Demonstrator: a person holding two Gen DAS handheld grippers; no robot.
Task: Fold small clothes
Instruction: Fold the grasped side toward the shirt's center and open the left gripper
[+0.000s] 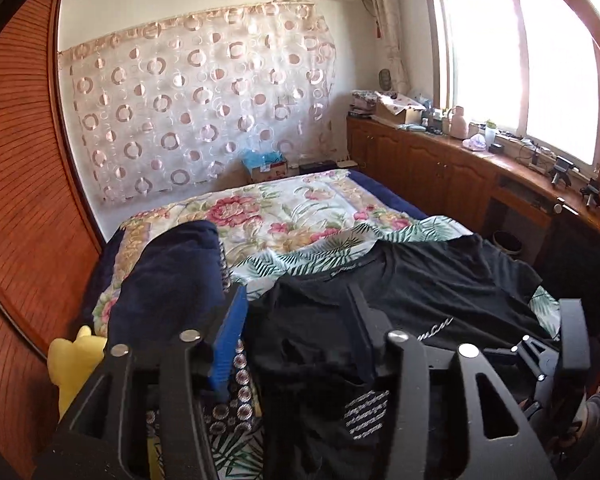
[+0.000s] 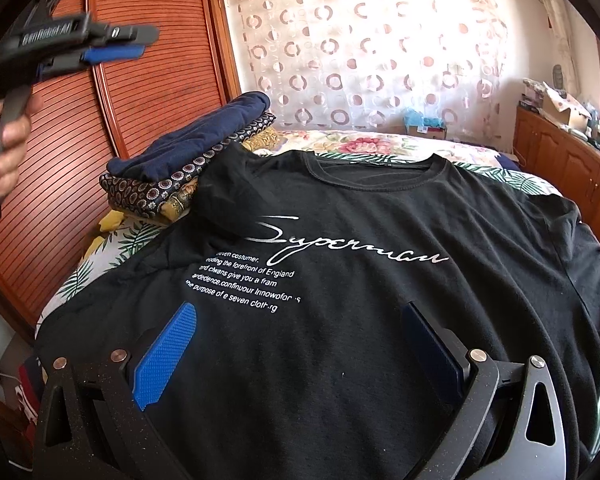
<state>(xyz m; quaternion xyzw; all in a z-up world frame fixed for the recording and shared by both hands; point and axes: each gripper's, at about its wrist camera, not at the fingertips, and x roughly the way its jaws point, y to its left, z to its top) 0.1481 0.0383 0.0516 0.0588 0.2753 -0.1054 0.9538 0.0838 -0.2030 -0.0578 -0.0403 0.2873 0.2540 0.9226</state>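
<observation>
I hold a claw in each hand over a bed [image 2: 380,142] spread with a soft floral quilt and a palm-leaf printed sheet. A black cotton T-shirt [image 2: 380,300] lies front up across the near part of the bed, its round ribbed collar toward the far side, a white looping script word across the chest and small block lettering beneath it on the left. Its left sleeve [image 2: 224,196] is folded inward in a loose rumpled flap that lies over the shoulder. My right claw [image 2: 300,344] hangs low over the shirt's lower front, its two flat blue pads with a fine diamond-grip texture standing wide apart, nothing pinched between them; I cannot tell whether the tips touch the cloth. My left claw [image 2: 136,42] is lifted off to the left, clear of the shirt, a matte black plastic frame with a ribbed blue pad, gripped by my bare left hand [image 2: 6,152]; its jaws stand partly open and hold nothing. Beyond the folded sleeve, at the bed's far left, sits a stack of folded clothes [image 2: 188,168]: a smooth navy piece on top, a dark one dotted with small round medallions below, and yellow patterned fabric under that. A reddish slatted wooden wardrobe [image 2: 148,92] runs along the left, and a sheer curtain [image 2: 360,52] printed with rings hangs on the far wall.
</observation>
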